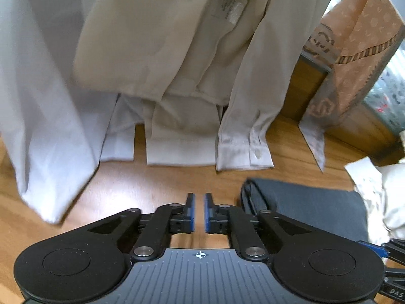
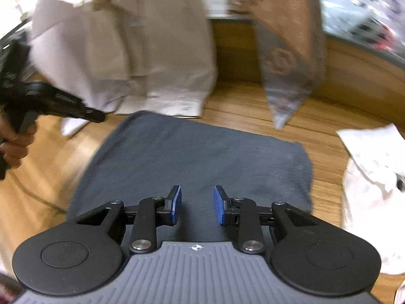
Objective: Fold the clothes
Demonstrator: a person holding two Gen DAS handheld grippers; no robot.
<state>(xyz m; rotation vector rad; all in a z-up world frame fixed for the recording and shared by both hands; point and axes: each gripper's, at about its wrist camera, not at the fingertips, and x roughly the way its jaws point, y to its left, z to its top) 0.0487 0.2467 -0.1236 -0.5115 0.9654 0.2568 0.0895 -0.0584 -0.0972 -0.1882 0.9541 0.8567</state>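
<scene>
A folded dark grey garment (image 2: pixel 197 157) lies flat on the wooden table (image 2: pixel 240 103); it also shows at the right of the left wrist view (image 1: pixel 311 202). My right gripper (image 2: pixel 197 206) hovers over its near edge, open and empty. My left gripper (image 1: pixel 200 212) is over bare wood to the left of the grey garment, its blue pads a narrow gap apart with nothing between them. White shirts (image 1: pixel 157 58) hang behind the table, a buttoned cuff (image 1: pixel 243 149) reaching down to the tabletop. The left gripper's body and the hand on it show in the right wrist view (image 2: pixel 50 103).
A brown patterned scarf (image 2: pixel 286 50) hangs at the back right, also in the left wrist view (image 1: pixel 354 50). A crumpled white garment (image 2: pixel 374 185) lies at the right edge of the table. A wooden ledge (image 2: pixel 354 76) runs behind the table.
</scene>
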